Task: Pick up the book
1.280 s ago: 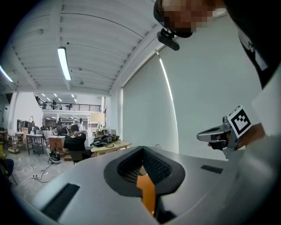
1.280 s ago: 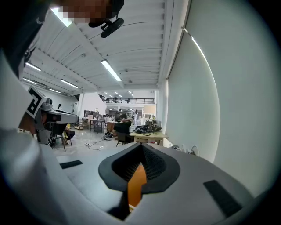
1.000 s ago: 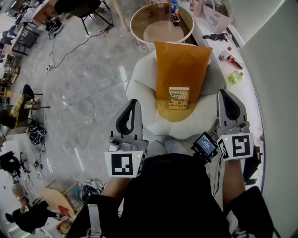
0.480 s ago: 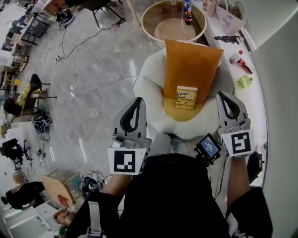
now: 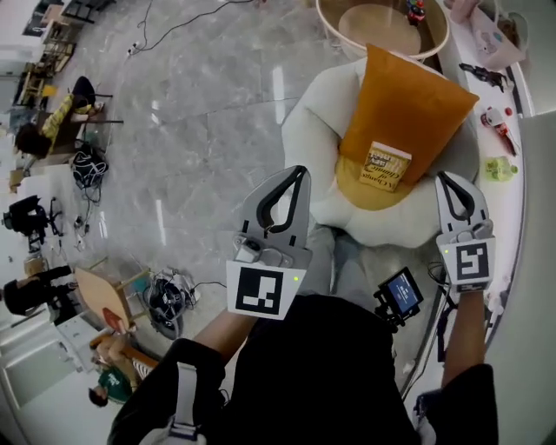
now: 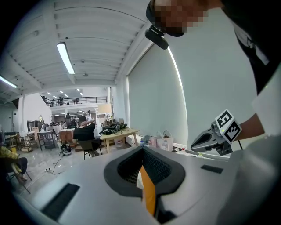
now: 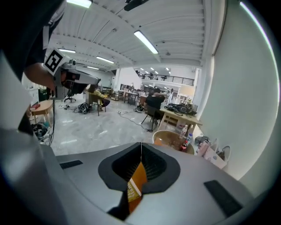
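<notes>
Head view, looking steeply down: white armchair [image 5: 323, 148] ahead, orange cushion [image 5: 408, 104] propped on it, round wooden table [image 5: 382, 19] beyond, cut off by the top edge. White ledge [image 5: 508, 139] at right with small toys, hard to make out. Chair's front edge between the grippers and the book. Book [image 5: 387, 165] lying cover-up on the cushion's lower end, skewed to the frame; nearly square from here, so long axis unclear, print too small to read. Left gripper [image 5: 294, 176] and right gripper [image 5: 448, 180] both pressed together on nothing, apart from the book, one either side. Right gripper view: past the closed jaws, a sliver of orange and a strip of book [image 7: 131, 192].
</notes>
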